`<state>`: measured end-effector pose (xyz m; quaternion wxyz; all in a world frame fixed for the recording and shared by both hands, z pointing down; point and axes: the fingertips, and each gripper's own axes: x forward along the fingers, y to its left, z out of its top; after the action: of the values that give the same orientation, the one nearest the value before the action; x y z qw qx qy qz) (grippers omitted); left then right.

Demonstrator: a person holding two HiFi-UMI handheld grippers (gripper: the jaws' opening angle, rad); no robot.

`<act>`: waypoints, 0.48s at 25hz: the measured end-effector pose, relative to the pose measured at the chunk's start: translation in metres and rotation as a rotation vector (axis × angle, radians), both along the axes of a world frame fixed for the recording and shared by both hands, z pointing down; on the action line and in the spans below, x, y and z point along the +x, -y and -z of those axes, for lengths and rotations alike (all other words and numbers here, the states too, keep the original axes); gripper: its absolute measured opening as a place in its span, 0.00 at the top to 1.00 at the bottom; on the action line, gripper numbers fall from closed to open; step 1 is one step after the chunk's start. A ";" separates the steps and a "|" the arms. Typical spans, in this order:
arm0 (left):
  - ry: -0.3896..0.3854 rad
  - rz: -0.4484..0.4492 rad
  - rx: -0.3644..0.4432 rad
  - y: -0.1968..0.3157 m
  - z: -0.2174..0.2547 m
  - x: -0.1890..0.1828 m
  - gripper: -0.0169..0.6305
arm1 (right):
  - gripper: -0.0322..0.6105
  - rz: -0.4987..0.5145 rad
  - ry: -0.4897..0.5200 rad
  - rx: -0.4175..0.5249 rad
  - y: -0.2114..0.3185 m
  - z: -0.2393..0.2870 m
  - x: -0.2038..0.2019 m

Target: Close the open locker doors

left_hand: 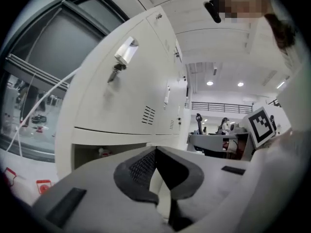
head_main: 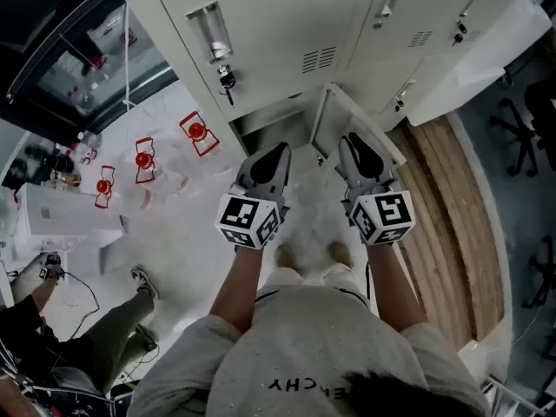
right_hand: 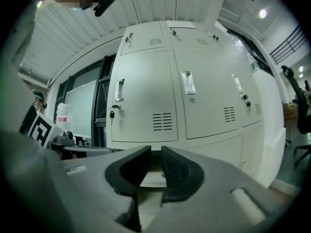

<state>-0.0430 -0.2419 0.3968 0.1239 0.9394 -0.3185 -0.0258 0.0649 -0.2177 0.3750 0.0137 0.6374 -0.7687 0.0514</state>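
A bank of cream lockers runs across the top of the head view. One bottom-row door stands swung out towards me, and its compartment shows dark inside. My left gripper hangs just in front of that opening, its jaws shut with the tips touching and nothing between them. The compartment appears low on the left in the left gripper view. My right gripper is held beside the open door. Its jaws stand a narrow gap apart and hold nothing.
A key with a padlock hangs from the upper left locker. Red-framed items lie on the pale floor to the left. A seated person's legs are at lower left. Wooden flooring and office chairs are on the right.
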 end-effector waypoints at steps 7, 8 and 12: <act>-0.005 -0.162 -0.002 -0.033 -0.003 0.076 0.98 | 0.85 -0.118 -0.007 0.001 -0.051 -0.007 0.057; -0.005 -0.178 -0.002 -0.038 -0.003 0.085 0.98 | 0.84 -0.127 -0.008 -0.003 -0.056 -0.009 0.064; 0.005 -0.218 -0.008 -0.056 -0.009 0.115 0.98 | 0.83 -0.132 -0.026 -0.005 -0.072 -0.014 0.082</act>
<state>0.0717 -0.1860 0.4059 0.1289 0.9680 -0.2150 -0.0087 0.1467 -0.1452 0.3888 0.0218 0.6874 -0.7245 0.0456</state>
